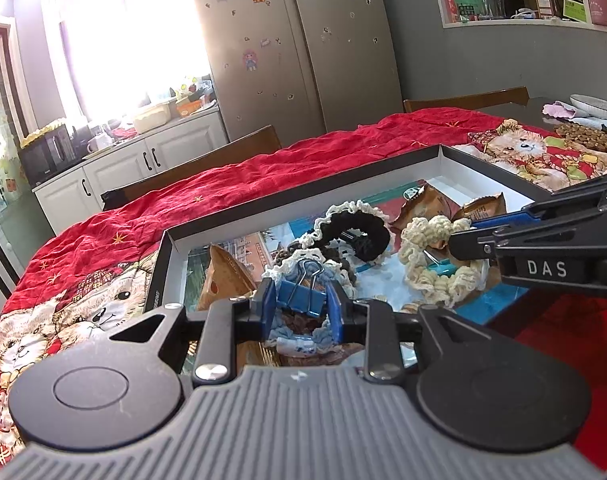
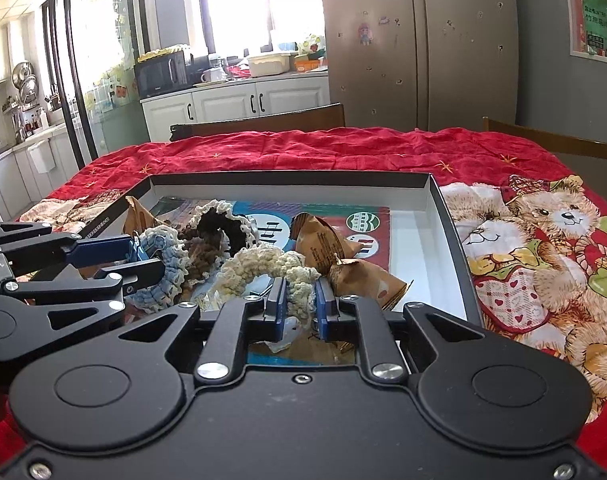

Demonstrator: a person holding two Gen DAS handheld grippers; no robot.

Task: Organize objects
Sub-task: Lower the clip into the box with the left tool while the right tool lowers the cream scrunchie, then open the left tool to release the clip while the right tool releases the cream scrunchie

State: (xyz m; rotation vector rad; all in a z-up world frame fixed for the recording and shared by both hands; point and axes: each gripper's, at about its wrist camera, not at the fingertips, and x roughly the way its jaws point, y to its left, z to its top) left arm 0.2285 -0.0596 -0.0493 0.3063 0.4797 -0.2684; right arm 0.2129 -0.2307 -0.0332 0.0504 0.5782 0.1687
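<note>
Left jaws: narrow, the left gripper [image 1: 299, 306] closed on a blue binder clip [image 1: 303, 298] that sits between its blue pads; the clip is clamped onto a blue scrunchie [image 1: 299, 332].
Right jaws: nearly shut, the right gripper [image 2: 299, 308] pinching the near arc of a cream scrunchie [image 2: 263, 270].
Landmark: a shallow box [image 2: 451, 216] on a red cloth [image 2: 303, 148]; both grips are inside it, at its near side.
Clip place: near-left part of the box, above the blue scrunchie, raised off the floor as far as I can judge.
Clip direction: wire handles point up and away towards the far wall of the box; its long axis runs across the left jaws, pad to pad.
Cream scrunchie: near-centre of the box, its ring arching up and to the left, just beside brown packets [image 2: 355, 268].
Other items: a black scrunchie [image 2: 223, 224] further in.
Doing it well: probably keep the squeeze square on the clip body so it does not twist, and hold the cream ring firmly while parting the tangled pieces slowly.
</note>
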